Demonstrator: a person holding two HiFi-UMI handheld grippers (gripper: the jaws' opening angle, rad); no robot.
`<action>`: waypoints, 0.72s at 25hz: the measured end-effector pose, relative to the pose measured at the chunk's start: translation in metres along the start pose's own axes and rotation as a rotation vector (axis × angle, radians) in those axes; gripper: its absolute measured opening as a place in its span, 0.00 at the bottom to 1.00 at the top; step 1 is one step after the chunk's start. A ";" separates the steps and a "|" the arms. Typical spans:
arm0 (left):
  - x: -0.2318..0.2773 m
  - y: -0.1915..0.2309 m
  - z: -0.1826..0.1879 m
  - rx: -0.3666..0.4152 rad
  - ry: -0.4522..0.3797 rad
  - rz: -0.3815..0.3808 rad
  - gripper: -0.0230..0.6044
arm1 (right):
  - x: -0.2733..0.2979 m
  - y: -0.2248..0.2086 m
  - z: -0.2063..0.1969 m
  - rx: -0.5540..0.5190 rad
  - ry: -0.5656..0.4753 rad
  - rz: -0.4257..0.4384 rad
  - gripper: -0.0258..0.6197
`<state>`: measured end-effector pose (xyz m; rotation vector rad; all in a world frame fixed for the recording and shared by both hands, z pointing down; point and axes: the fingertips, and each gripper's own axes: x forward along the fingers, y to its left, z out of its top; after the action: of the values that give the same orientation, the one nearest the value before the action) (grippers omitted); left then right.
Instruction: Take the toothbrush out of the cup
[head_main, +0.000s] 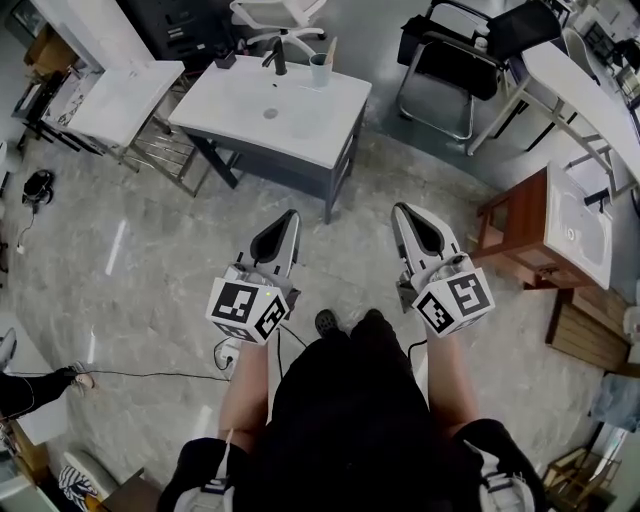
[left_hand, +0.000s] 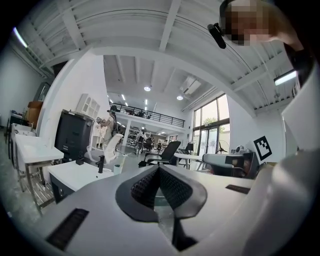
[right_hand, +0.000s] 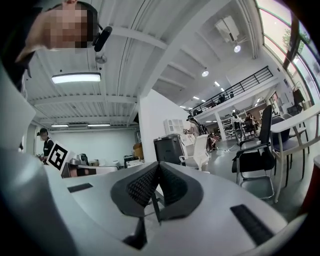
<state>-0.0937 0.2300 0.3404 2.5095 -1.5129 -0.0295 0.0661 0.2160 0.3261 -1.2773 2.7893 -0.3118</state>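
Observation:
A pale cup (head_main: 320, 69) stands at the back right of the white washbasin counter (head_main: 300, 125), with the toothbrush (head_main: 330, 50) sticking up out of it. A black tap (head_main: 275, 58) is beside it. My left gripper (head_main: 292, 214) and right gripper (head_main: 398, 208) are held level over the floor, well short of the counter, both shut and empty. In the left gripper view the closed jaws (left_hand: 159, 169) point toward the counter (left_hand: 75, 176), and the cup (left_hand: 117, 169) shows small beside the tap (left_hand: 101, 164). The right gripper view (right_hand: 159, 165) looks past the counter; no cup shows there.
A black office chair (head_main: 445, 60) stands right of the counter. A wooden cabinet with a white basin (head_main: 545, 225) is at the right, and a white table (head_main: 115, 100) at the back left. A cable (head_main: 150, 375) runs across the marble floor, and someone's foot (head_main: 75, 378) shows at the left.

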 end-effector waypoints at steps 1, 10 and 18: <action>0.000 0.000 -0.003 -0.006 0.007 0.000 0.06 | -0.002 -0.002 -0.003 0.011 0.007 -0.008 0.09; 0.025 0.009 -0.032 -0.041 0.077 0.004 0.06 | 0.011 -0.032 -0.026 0.056 0.065 -0.042 0.09; 0.077 0.040 -0.017 0.043 0.061 0.067 0.06 | 0.068 -0.072 -0.021 0.068 0.061 -0.001 0.09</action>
<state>-0.0904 0.1472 0.3722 2.4670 -1.5886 0.0898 0.0727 0.1223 0.3637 -1.2763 2.8015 -0.4488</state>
